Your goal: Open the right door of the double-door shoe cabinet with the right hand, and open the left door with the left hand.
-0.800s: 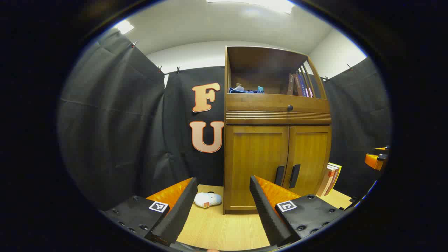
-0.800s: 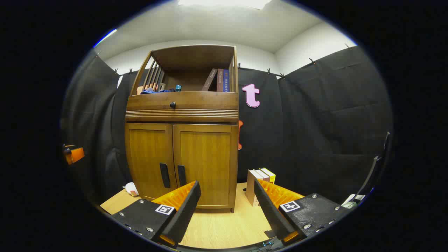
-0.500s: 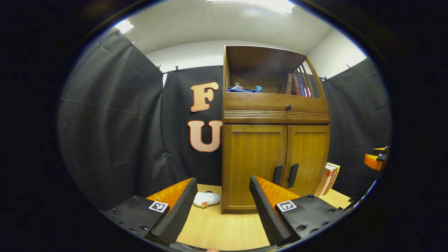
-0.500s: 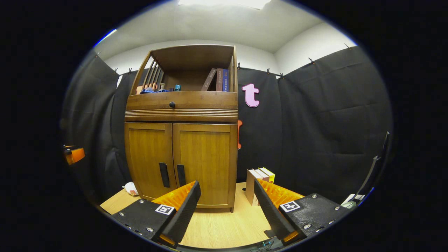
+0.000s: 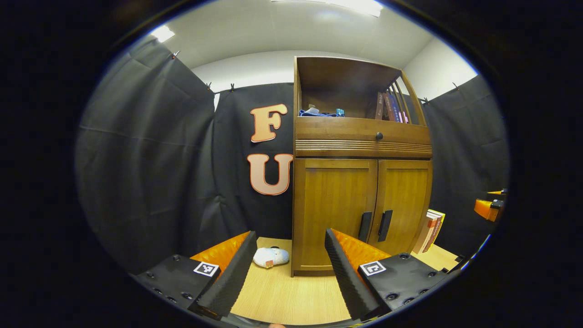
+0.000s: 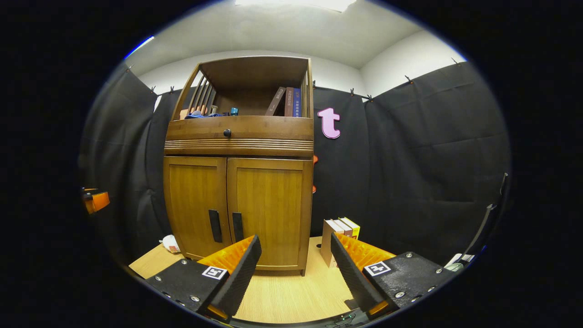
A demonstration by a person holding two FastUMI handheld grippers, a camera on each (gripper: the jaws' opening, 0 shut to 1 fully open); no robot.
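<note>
I see the cabinet (image 5: 360, 182) standing at the tabletop's (image 6: 282, 296) back edge, both doors closed, its two dark handles (image 6: 225, 226) side by side at the middle seam. My left claw (image 5: 287, 269) and right claw (image 6: 294, 273) are both spread, holding nothing, well short of it. Books (image 6: 339, 230), I think, stand by its right side.

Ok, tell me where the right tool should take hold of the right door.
On the right door, grip its black vertical handle near the centre seam. Bring the open right tool straight in from the front, one finger on each side of the bar.
</note>
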